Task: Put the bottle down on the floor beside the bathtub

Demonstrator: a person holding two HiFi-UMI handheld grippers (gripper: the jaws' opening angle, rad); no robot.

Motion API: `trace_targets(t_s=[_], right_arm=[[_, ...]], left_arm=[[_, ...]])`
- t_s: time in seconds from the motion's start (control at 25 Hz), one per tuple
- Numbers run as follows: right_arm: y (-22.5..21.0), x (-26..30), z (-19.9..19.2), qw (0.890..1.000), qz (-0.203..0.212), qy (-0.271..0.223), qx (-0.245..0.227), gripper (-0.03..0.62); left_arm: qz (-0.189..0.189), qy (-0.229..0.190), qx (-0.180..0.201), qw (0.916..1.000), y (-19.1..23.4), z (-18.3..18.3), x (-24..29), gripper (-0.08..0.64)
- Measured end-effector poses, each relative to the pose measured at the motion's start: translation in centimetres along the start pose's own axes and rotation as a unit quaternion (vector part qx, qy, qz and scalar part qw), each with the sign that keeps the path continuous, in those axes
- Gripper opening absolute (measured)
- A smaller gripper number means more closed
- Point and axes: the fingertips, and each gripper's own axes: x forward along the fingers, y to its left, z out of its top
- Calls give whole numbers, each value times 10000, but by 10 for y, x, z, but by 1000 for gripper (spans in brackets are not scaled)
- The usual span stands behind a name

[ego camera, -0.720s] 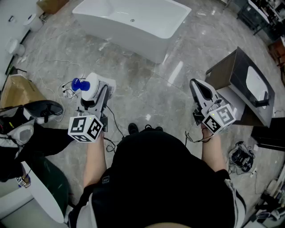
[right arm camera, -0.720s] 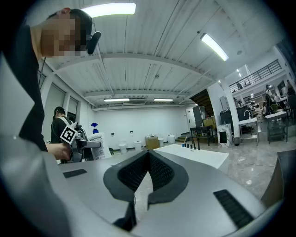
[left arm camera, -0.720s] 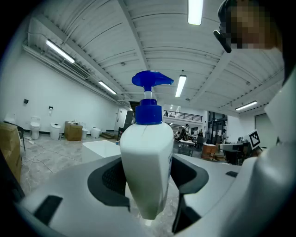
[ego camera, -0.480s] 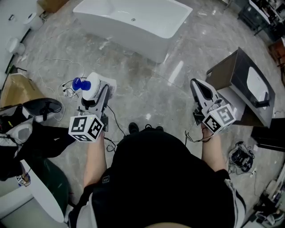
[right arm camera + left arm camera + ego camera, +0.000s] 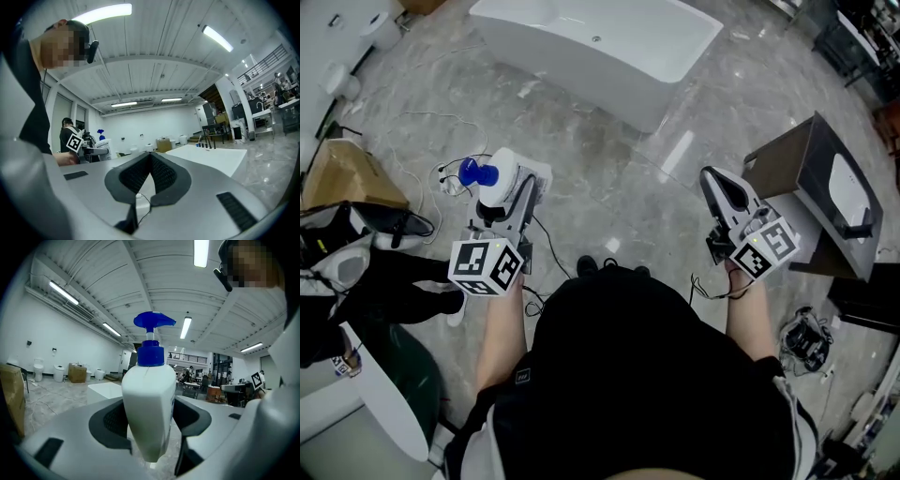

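A white pump bottle point(image 5: 499, 184) with a blue pump head point(image 5: 472, 173) is held in the air, upright, over the marble floor. My left gripper point(image 5: 506, 189) is shut on its body; in the left gripper view the pads press both sides of the bottle point(image 5: 148, 404). The white bathtub point(image 5: 600, 47) stands ahead at the top of the head view, well beyond the bottle. My right gripper point(image 5: 712, 178) is at the right, shut, with nothing between its jaws point(image 5: 149, 157).
A brown cabinet with a white panel point(image 5: 825, 187) stands at the right. A cardboard box point(image 5: 342, 178), loose cables point(image 5: 431, 122) and another person's dark legs point(image 5: 403, 281) lie at the left. Toilets point(image 5: 337, 80) stand far left. More cables point(image 5: 806, 337) lie low at the right.
The head view has shifted a little, so the bathtub sits slightly further right. The left gripper still carries the bottle; the right gripper has stayed shut. The legs at the left moved.
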Motion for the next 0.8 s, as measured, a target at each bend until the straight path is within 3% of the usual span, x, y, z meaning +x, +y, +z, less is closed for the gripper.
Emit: trace_targets(t_s=[0.4,0.8], right_arm=[[59,71,-8,9994,318,100,109,28],[21,93,-26,9987,35,110,490,29]], left_arm=[[126,129,33,9998,80,2,-40,273],[3,258,84,9996,93,-12,0,273]])
